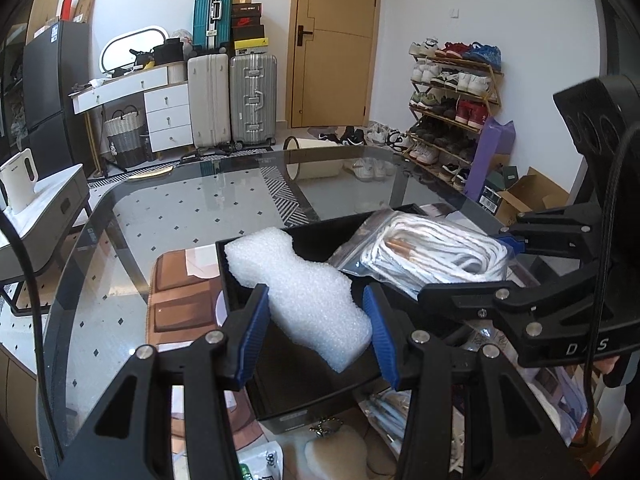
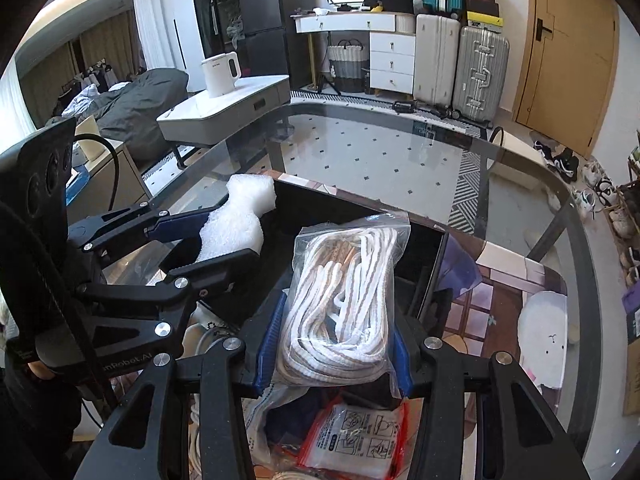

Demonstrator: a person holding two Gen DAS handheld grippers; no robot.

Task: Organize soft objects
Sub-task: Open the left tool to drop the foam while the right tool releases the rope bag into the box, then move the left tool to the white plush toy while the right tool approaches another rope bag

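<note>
My left gripper (image 1: 318, 334) is shut on a white foam piece (image 1: 298, 288), holding it over the open black box (image 1: 280, 396) on the glass table. The foam piece also shows in the right wrist view (image 2: 236, 218), in the left gripper (image 2: 224, 240). My right gripper (image 2: 334, 342) is shut on a clear zip bag of white cords (image 2: 346, 300), held over the same box (image 2: 430, 264). In the left wrist view the bag (image 1: 428, 252) lies to the right of the foam, with the right gripper (image 1: 472, 268) on it.
A glass table (image 1: 180, 216) carries a brown printed mat (image 1: 180, 292). Below the grippers lie more packets, a red-edged zip bag (image 2: 356, 436) and a white foam piece (image 1: 340, 452). A side table with a white kettle (image 2: 220, 72) stands left. Suitcases, a dresser and a shoe rack line the walls.
</note>
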